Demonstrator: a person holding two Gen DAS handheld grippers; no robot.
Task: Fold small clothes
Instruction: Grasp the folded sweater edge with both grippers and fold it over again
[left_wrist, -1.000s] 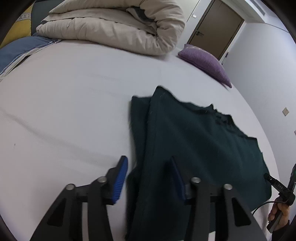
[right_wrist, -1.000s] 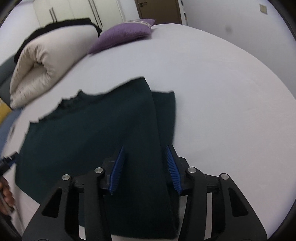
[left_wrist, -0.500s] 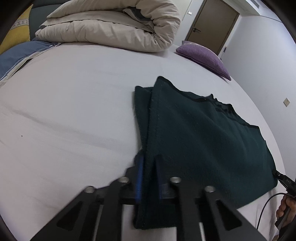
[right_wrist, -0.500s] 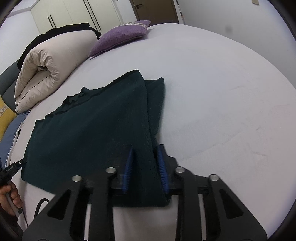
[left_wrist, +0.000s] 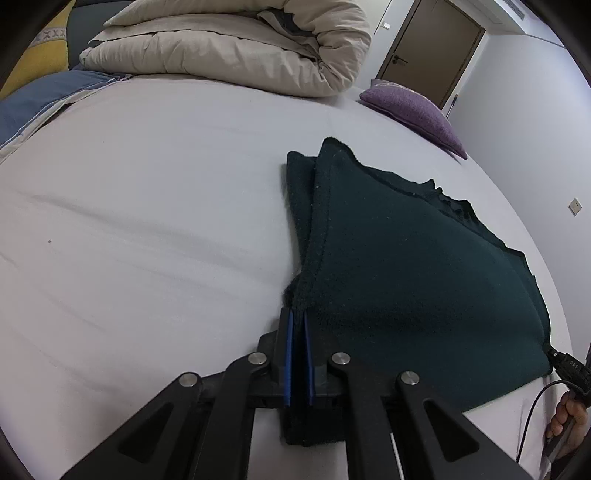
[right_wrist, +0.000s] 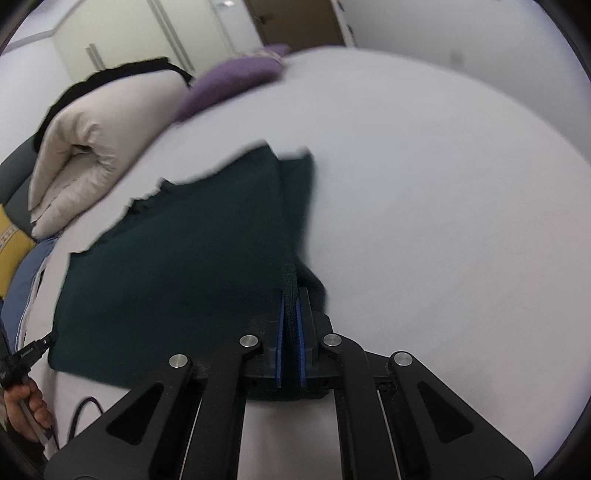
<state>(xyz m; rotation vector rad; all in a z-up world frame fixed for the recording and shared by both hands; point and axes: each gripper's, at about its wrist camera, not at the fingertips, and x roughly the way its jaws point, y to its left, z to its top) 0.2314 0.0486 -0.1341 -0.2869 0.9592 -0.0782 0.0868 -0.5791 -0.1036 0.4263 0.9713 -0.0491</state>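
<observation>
A dark green knitted garment (left_wrist: 399, 266) lies folded on the pale bed sheet (left_wrist: 147, 221). My left gripper (left_wrist: 297, 321) is shut on the near left corner of the garment, and the cloth rises in a ridge from its blue pads. In the right wrist view the same dark green garment (right_wrist: 192, 258) spreads to the left. My right gripper (right_wrist: 290, 302) is shut on its near right corner, with a fold of knit pinched between the blue pads. Both near corners are bunched up off the sheet.
A rolled beige duvet (left_wrist: 236, 48) and a purple cushion (left_wrist: 413, 107) lie at the far side of the bed. A blue and yellow pillow (left_wrist: 33, 99) is at the far left. A hand (left_wrist: 567, 424) holding the other gripper's handle shows at the lower right.
Both grippers went from wide open astride the garment's near corners to shut on the cloth. Each moved in closer to the garment, and the pinched corners now bunch upward.
</observation>
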